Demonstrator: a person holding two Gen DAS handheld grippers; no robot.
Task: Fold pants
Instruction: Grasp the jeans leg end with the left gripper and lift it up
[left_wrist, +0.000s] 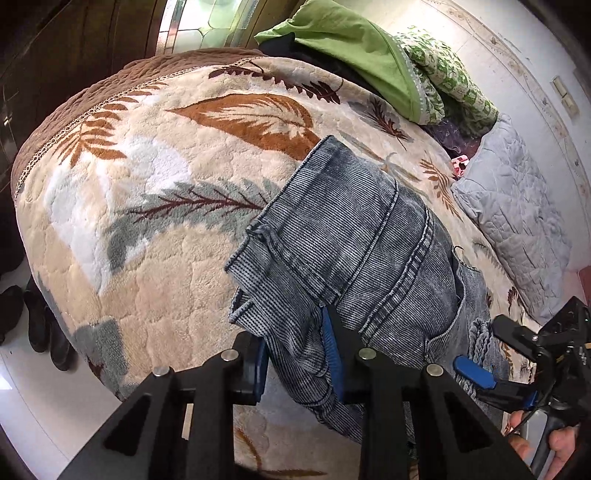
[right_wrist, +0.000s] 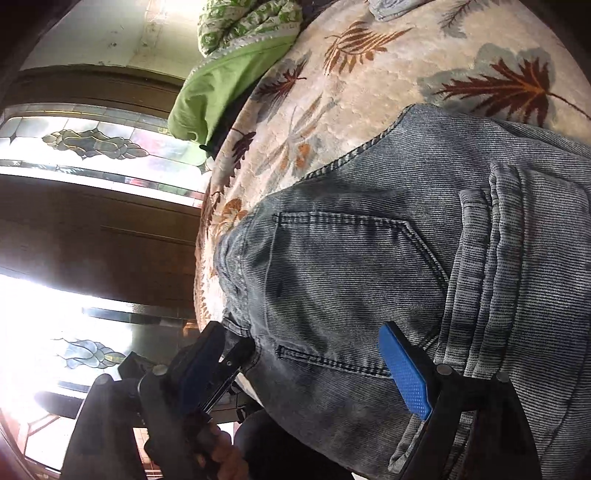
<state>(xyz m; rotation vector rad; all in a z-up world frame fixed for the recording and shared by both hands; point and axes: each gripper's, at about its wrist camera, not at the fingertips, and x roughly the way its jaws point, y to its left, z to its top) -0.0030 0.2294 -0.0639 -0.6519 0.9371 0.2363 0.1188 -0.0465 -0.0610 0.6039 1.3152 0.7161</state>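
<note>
Grey-blue washed jeans (left_wrist: 354, 236) lie folded on a cream leaf-patterned blanket (left_wrist: 155, 206). My left gripper (left_wrist: 295, 354) has its blue-padded jaws around a bunched fold of the jeans near their lower edge. In the right wrist view the jeans (right_wrist: 369, 273) show a back pocket and seams. My right gripper (right_wrist: 306, 373) straddles the jeans' near edge with its jaws wide apart, one blue pad (right_wrist: 406, 373) resting on the denim. It also shows in the left wrist view (left_wrist: 491, 373) at the lower right.
A green quilt (left_wrist: 369, 48) and a grey quilted pillow (left_wrist: 517, 221) lie at the far side of the bed. Dark shoes (left_wrist: 40, 325) stand on the white floor at left. A wooden door with stained glass (right_wrist: 92, 147) is behind the bed.
</note>
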